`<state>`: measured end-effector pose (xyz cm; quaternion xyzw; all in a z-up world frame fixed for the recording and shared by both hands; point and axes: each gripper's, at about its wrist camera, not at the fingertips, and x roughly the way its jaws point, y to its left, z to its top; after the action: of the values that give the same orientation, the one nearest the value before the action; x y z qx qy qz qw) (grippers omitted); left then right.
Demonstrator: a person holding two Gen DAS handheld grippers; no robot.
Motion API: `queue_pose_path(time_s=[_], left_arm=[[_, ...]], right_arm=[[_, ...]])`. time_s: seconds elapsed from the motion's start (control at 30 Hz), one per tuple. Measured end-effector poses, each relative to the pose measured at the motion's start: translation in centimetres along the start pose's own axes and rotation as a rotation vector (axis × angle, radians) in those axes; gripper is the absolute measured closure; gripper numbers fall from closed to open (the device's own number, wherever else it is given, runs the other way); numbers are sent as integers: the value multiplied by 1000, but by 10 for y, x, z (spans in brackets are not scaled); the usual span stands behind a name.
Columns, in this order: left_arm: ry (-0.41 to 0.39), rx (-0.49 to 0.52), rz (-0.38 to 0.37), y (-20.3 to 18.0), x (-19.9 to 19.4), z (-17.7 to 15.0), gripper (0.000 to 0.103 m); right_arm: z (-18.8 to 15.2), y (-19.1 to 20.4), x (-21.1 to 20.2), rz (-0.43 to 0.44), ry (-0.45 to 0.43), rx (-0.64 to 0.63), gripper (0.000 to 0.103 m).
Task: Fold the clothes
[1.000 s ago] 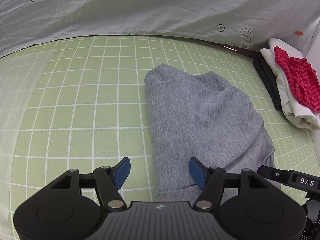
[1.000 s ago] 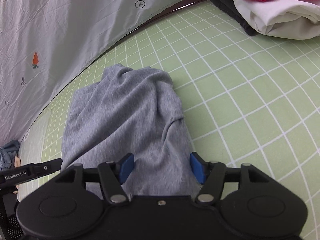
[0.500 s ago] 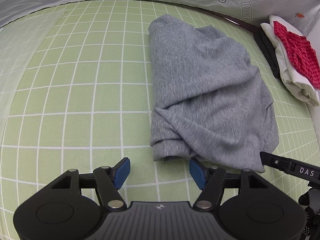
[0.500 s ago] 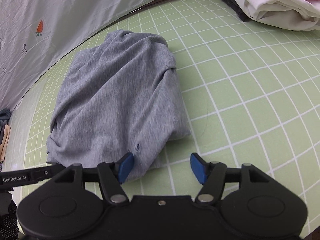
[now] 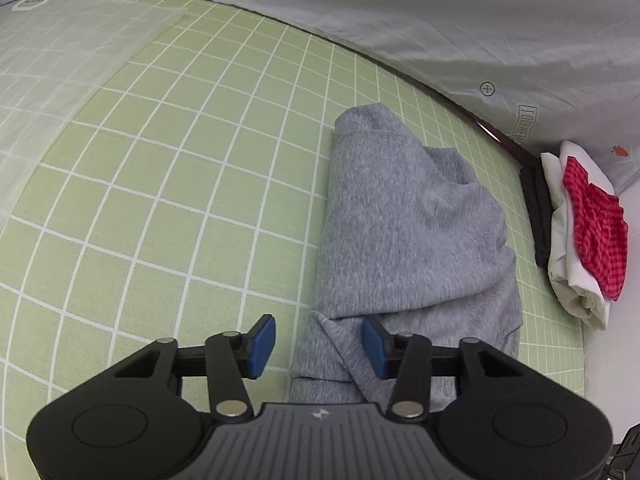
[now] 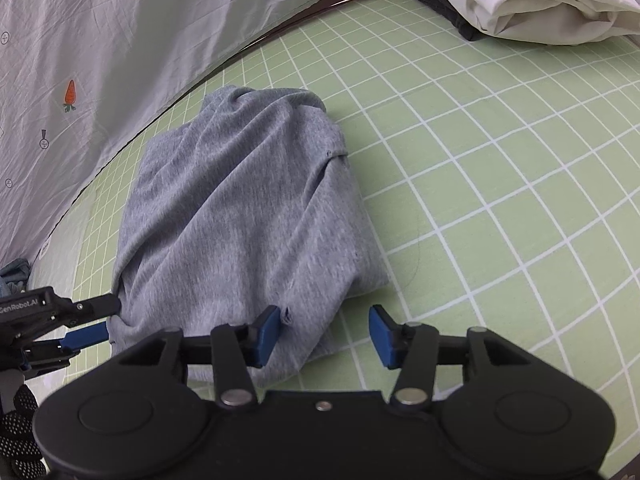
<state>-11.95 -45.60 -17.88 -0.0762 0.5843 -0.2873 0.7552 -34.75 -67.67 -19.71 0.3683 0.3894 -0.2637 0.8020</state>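
Note:
A grey garment (image 5: 408,232) lies folded in a rough rectangle on the green checked mat (image 5: 168,208). My left gripper (image 5: 319,344) is open, its blue jaws straddling the garment's near left corner. In the right wrist view the garment (image 6: 240,216) fills the middle; my right gripper (image 6: 323,335) is open, astride its near right corner. The left gripper also shows in the right wrist view (image 6: 90,320), its fingers at the garment's left edge.
A stack of folded clothes, red checked on white on black (image 5: 580,232), sits at the mat's right end and shows in the right wrist view (image 6: 532,4). A pale printed sheet (image 5: 440,20) hangs behind. A denim item (image 6: 14,276) lies far left.
Both grippers pulled back from the garment, then came close again. Both now sit at its near corners, jaws still open.

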Motion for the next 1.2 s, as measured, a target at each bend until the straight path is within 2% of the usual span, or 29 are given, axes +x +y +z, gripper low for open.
queue_pose_path(time_s=[0.1,0.23,0.43,0.53,0.57,0.63,0.7,0.73,0.77,0.8,0.87,0.93,0.97,1.0,1.03,1.07,1.1,1.2], left_arm=[[-1,-124,-66,15,0,-5,85],[12,-361,-180,44,-7,-16,93],[100,-743,-310,94,-7,-51,99],[180,-814,-271,111,-3,-70,101],[188,-804,-240,113,-3,-75,103],[199,-801,-230,114,-5,-79,103],[157,-747,-226,108,-14,-70,103],[127,-708,-226,103,-19,-63,103],[93,-664,-229,97,-24,-54,99],[60,-620,-232,92,-29,-45,88],[4,-511,-221,78,-37,-26,76],[-28,-391,-196,60,-38,-5,68],[-33,-327,-183,50,-36,4,61],[-35,-269,-172,40,-34,11,52],[-37,-205,-162,28,-29,19,47],[-38,-125,-148,14,-24,27,39],[-37,-48,-128,0,-18,33,32],[-25,139,-56,-32,3,45,30]], right_arm=[[-2,0,2,26,1,8,80],[-7,1,2,27,-2,-11,84],[-11,-5,3,21,8,-2,85],[-13,-5,2,13,12,-21,84],[-13,-4,2,9,15,-32,84],[-11,-2,1,-5,19,-49,79],[-8,0,-2,-35,4,-60,65],[-5,0,-5,-44,-15,-67,65],[-1,1,-8,-52,-35,-73,65],[4,2,-11,-52,-60,-80,65],[15,4,-17,-51,-110,-92,63],[26,8,-19,-47,-145,-115,59],[33,11,-17,-44,-155,-130,55],[40,14,-15,-40,-164,-147,48],[47,18,-11,-32,-165,-167,43],[54,23,-7,-24,-166,-188,33],[60,29,-1,-18,-164,-219,29],[76,44,19,-8,-152,-314,28]])
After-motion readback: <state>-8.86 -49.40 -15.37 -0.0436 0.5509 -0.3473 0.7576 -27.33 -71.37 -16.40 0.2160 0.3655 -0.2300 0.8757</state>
